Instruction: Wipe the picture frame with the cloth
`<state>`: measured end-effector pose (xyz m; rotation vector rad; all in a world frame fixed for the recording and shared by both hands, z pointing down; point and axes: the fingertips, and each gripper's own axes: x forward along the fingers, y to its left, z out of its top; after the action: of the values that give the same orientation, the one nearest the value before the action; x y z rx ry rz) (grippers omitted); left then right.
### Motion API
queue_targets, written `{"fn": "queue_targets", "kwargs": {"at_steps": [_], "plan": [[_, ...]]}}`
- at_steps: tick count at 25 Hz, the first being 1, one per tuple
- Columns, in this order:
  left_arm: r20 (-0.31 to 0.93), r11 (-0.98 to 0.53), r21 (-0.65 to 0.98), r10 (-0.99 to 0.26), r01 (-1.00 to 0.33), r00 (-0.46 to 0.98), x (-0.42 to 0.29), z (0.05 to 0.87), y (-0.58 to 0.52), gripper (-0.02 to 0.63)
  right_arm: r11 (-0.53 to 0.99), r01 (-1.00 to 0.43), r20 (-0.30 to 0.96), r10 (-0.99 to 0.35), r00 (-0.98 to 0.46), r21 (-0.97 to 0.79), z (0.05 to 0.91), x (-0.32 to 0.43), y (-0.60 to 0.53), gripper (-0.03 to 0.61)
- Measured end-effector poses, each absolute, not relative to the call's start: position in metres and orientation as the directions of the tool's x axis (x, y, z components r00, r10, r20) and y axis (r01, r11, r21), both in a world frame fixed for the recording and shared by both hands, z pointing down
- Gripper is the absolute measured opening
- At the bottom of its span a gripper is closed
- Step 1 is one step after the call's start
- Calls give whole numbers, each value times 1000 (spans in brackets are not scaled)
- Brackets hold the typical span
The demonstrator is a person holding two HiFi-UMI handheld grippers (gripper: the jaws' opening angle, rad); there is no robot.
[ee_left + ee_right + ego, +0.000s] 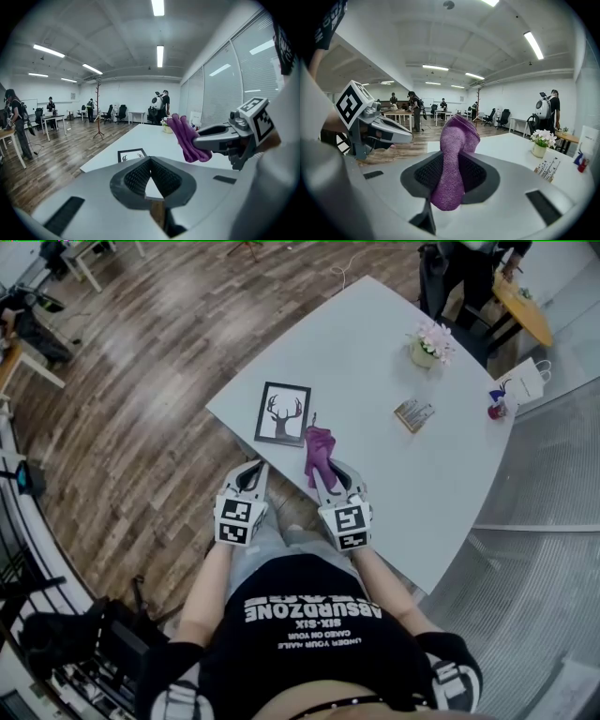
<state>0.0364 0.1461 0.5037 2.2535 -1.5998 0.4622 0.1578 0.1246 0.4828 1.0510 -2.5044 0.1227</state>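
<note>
A black picture frame [283, 413] with a deer print lies flat near the corner of the white table [394, 474]; the left gripper view shows the frame [131, 155] just beyond the jaws. My right gripper [325, 472] is shut on a purple cloth [318, 452], which sticks up between its jaws [454, 150] just to the right of the frame. My left gripper [255, 470] hovers at the table's edge below the frame, jaws together with nothing in them. Each gripper sees the other: the cloth [185, 136] in the right gripper [206, 140], and the left gripper [405, 137].
On the table stand a flower pot [429, 345], a small holder with brushes [413, 413], a white paper bag [525, 381] and a small bottle [497, 409]. Wooden floor lies left of the table. People, desks and a coat rack [98, 110] stand far off.
</note>
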Motion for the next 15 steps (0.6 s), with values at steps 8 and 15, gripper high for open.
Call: {"fn": "queue_targets", "kwargs": {"at_steps": [8,15], "plan": [[521,-351,116,-775,-929,357,10,539,87,15,700,-708,449,-663,-598,91,492,122,53,115],[584,-395,150,-704,-906,404,-7,577,48,15,704,-706,471,-648,-599,71,504,77,-1,115]]}}
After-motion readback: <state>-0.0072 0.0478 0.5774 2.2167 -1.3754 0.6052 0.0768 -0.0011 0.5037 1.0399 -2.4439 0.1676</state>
